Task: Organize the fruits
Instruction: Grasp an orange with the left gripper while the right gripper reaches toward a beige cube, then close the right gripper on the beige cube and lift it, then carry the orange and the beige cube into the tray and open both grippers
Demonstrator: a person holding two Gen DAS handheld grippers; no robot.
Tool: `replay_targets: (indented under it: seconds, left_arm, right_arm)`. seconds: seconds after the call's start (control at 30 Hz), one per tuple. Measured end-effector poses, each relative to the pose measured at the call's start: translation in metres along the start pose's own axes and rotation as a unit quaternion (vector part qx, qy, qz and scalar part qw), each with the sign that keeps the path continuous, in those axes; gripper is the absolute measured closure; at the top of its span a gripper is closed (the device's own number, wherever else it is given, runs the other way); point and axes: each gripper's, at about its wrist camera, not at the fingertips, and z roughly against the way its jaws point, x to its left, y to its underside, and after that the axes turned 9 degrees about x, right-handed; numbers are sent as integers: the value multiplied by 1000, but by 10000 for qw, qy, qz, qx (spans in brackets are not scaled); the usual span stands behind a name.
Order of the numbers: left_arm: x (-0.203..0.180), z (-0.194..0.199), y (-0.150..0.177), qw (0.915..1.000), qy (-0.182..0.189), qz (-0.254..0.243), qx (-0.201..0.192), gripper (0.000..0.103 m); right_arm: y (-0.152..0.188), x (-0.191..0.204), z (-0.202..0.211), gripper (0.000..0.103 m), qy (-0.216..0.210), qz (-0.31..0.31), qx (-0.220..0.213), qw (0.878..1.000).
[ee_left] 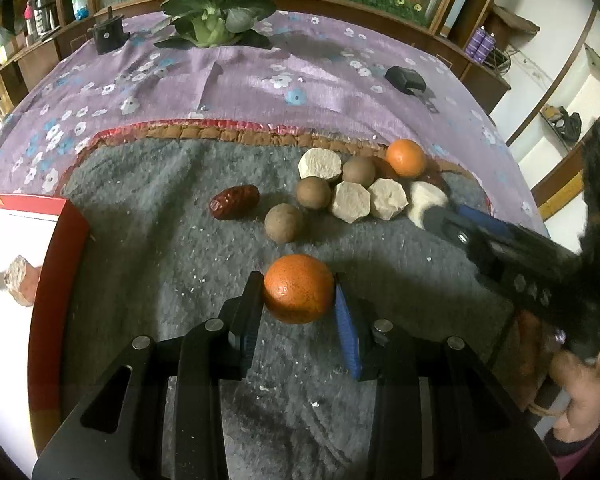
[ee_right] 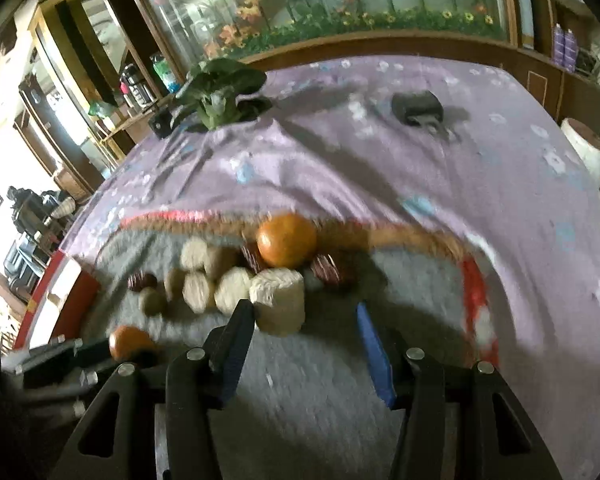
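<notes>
Between left gripper (ee_left: 298, 300) fingers, orange (ee_left: 299, 289) mid-mat.

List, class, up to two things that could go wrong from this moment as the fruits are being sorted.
1. The left gripper pinches the near orange only at its round sides, so it may slip out when lifted.
2. The right gripper has open jaws around one pale peeled chunk packed against its neighbours; closing could knock the pile and roll the far orange.

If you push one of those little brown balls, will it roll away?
Probably: the brown ball looks round and smooth, so a nudge should roll it. The fuzzy gray mat would likely slow it soon.
</notes>
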Motion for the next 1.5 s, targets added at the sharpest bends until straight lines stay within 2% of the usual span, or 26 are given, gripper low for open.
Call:
replay_targets:
  seconds: [0.13,0.27,0.37,0.6,0.63,0.67,0.7,0.83,0.93,1.17,1.5]
  left_arm:
    - [2,3,2,10000,13,22,-14,70]
    - [5,3,3,9999,31,98,-1,70]
    - [7,4,4,9999,24,118,0,70]
    - [10,5,4,9999,27,152,-14,70]
    - [10,5,5,9999,32,152,-14,70]
    - [10,6,6,9999,36,152,-19,70]
    - [10,7,6,9999,36,143,-25,70]
    - [11,13,9,9999,-29,122,-114,70]
    - [14,22,13,9996,-110,134,-224,70]
    - [28,47,27,9988,-145,212,-415,69]
    - [80,93,51,9941,-558,547,-750,69]
  right_arm:
    - [20,-3,19,53,735,95,6,9972]
    - [26,-5,29,53,201,202,-118,9995]
    - [25,1,22,53,380,347,-113,9986]
    - [16,-1,10,52,506,415,-123,9978]
    - [15,0,8,55,488,461,-134,9977]
    - [13,1,5,71,526,516,-124,9972]
    - [13,2,4,76,592,535,-94,9968]
    - [17,7,9,77,598,600,-95,9964]
    - [25,13,21,77,495,578,-187,9969]
    - [41,54,46,77,119,859,-374,9955]
    - [51,132,50,77,-380,1473,-441,9874]
